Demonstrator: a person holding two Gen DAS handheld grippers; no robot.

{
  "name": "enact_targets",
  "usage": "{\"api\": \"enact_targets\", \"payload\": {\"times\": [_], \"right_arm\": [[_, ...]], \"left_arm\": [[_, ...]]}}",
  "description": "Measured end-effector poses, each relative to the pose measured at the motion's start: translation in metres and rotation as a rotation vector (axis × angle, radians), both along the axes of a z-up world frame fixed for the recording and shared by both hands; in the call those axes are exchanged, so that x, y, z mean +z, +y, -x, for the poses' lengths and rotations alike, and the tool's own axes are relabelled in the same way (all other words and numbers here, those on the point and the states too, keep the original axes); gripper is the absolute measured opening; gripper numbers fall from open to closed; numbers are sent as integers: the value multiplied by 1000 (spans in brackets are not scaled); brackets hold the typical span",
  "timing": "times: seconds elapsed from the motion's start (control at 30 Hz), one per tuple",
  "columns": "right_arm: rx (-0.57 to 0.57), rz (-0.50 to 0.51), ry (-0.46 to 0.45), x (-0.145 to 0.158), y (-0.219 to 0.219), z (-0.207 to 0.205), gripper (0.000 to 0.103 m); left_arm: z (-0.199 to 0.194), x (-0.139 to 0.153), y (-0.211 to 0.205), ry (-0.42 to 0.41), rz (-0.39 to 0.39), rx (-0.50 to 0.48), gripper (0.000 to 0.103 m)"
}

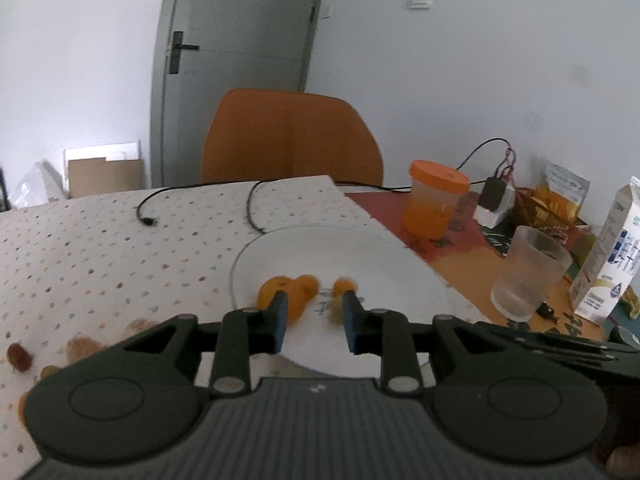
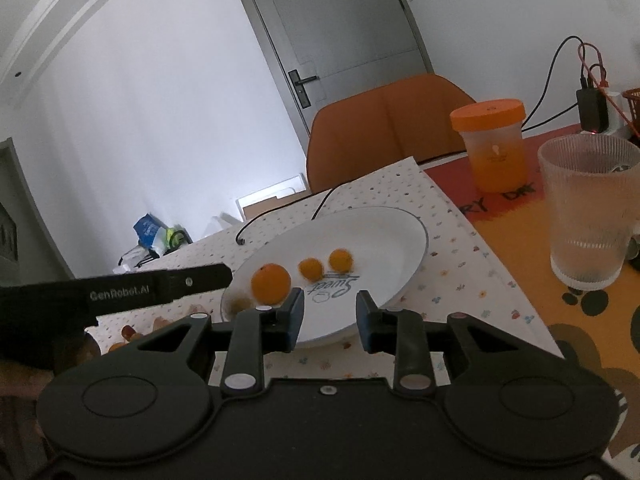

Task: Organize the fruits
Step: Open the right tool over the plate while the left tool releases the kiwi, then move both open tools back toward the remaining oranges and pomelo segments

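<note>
**Both grippers hovering open at the near edge of the fruit plate**

The white plate (image 2: 384, 232) is sitting just ahead of the right gripper (image 2: 329, 316), its near rim showing between the spread blue pads (image 2: 295, 320). Three orange fruits are lying on it: the largest orange (image 2: 271, 283) is resting just beyond the left pad, a smaller orange (image 2: 311, 269) and another small one (image 2: 340, 261) are lying farther ahead, near the printed lettering. A brownish fruit (image 2: 240, 303) is sitting at the plate's left edge, blurred.

The left gripper (image 1: 315, 320) is also standing open with nothing between its pads, hanging over the plate (image 1: 360, 248). Orange fruits (image 1: 294, 296) are showing just past its left pad, and one (image 1: 344, 285) just past its right pad. Off to its far left, reddish-brown fruits (image 1: 19, 356) are lying on the dotted tablecloth (image 1: 100, 248).

The right gripper is tilting, so the table is appearing slanted.
</note>
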State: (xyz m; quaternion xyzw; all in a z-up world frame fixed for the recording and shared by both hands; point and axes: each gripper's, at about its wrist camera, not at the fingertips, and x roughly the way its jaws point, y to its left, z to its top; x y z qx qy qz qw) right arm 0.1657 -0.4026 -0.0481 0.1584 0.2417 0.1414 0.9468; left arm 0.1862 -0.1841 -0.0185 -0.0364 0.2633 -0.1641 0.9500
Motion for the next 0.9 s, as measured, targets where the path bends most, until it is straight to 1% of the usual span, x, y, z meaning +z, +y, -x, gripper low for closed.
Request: {"api": "enact_targets", "payload": {"times": [0.03,0.13,0.2,0.23,0.3,0.33,0.37,0.4,0.5,0.53,0.6,0.63,0.7,0.73,0.77,0.8,0.87,0.9], "right_arm": [[-2,-2,3,0,0,0,30],[-6,-2,7,-2,-1,-1,33],[-6,-5,8,-3,0,-1,35],[-5,-7,9,-3,1,0,35],[-3,-8,7,-3,3,1,42],[-2,-7,5,-2,4,1,45],[-4,-3,4,-2,5,1,52],[-6,1,-3,-1,7,2,57],[-8,13,-18,2,11,3,63],[-10,14,-20,3,12,3,67],[-16,19,-24,5,15,4,75],[-17,23,-29,6,16,4,77],[-22,26,-33,7,20,4,86],[-26,26,-34,8,21,4,89],[-29,21,-36,8,22,4,96],[-30,13,-38,8,23,4,99],[-29,0,-40,8,25,5,103],[-28,-1,-39,9,27,5,103]], "left_arm": [[0,0,3,4,-3,12,31],[4,0,13,8,-2,46,39],[7,1,19,9,-1,68,55],[8,2,22,7,0,80,59],[12,3,27,-6,0,100,69],[14,4,30,-14,-4,112,72],[16,5,33,-19,-7,123,76],[17,5,37,-24,-6,136,78],[21,6,48,-24,11,153,82],[22,6,52,-21,14,161,84],[25,5,60,-18,10,187,89],[27,5,63,-19,6,199,90],[31,5,71,-19,2,218,92],[33,4,75,-18,5,225,92],[36,4,80,-16,9,231,93],[38,4,84,-14,11,238,95],[43,3,92,-18,13,261,96],[46,3,97,-22,15,273,97]]}}
